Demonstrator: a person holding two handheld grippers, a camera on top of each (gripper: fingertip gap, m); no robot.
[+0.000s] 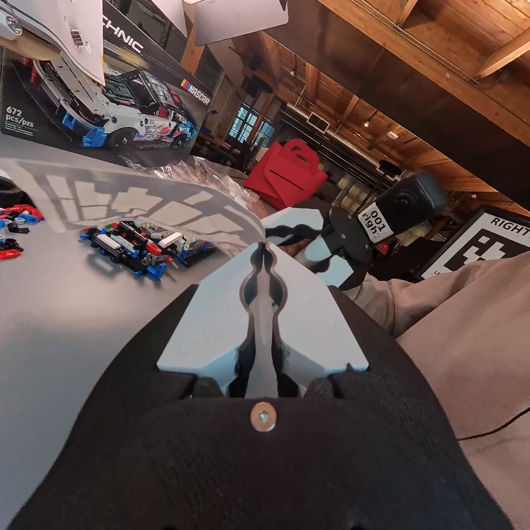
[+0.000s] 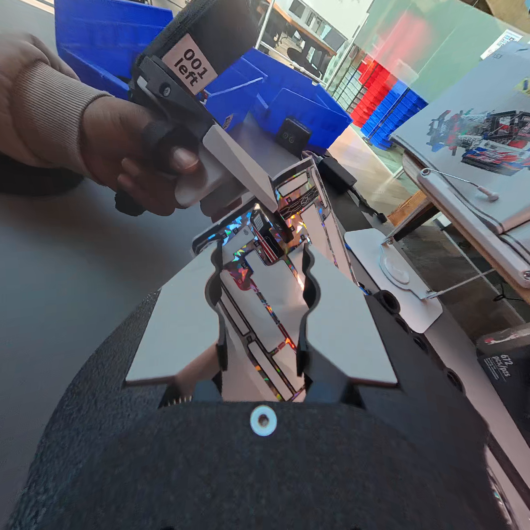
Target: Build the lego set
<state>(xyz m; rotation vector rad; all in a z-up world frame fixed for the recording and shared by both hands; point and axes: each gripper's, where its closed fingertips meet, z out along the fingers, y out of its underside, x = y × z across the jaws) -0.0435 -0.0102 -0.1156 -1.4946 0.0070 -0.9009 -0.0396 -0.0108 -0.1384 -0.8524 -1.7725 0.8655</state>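
1. Left gripper (image 1: 263, 246): fingers pressed together on the edge of the sticker sheet (image 1: 143, 200), which curls up and away over the grey table (image 1: 57, 315). From the right wrist view the same sheet (image 2: 272, 286) shows its holographic, printed face.
2. Right gripper (image 2: 262, 258): fingers spread, one on each side of the sheet, tips just short of a dark sticker (image 2: 265, 229) near the left gripper's pinch. No contact visible.
3. Task's thing: the part-built car (image 1: 143, 246) lies on the table under the curled sheet, with loose pieces (image 1: 17, 218) off to its side. The set's box (image 1: 100, 109) stands behind.
4. Judgement, step in hand: lifting one sticker off the sheet. To do it well, keep the left pinch firm and the sheet taut, and close the right tips on the sticker's corner only, so that neighbouring stickers stay put and it peels without creasing.
5. Hard to make out: whether any sticker corner is already lifted; much of the car is covered by the sheet; which part the sticker belongs on cannot be told.
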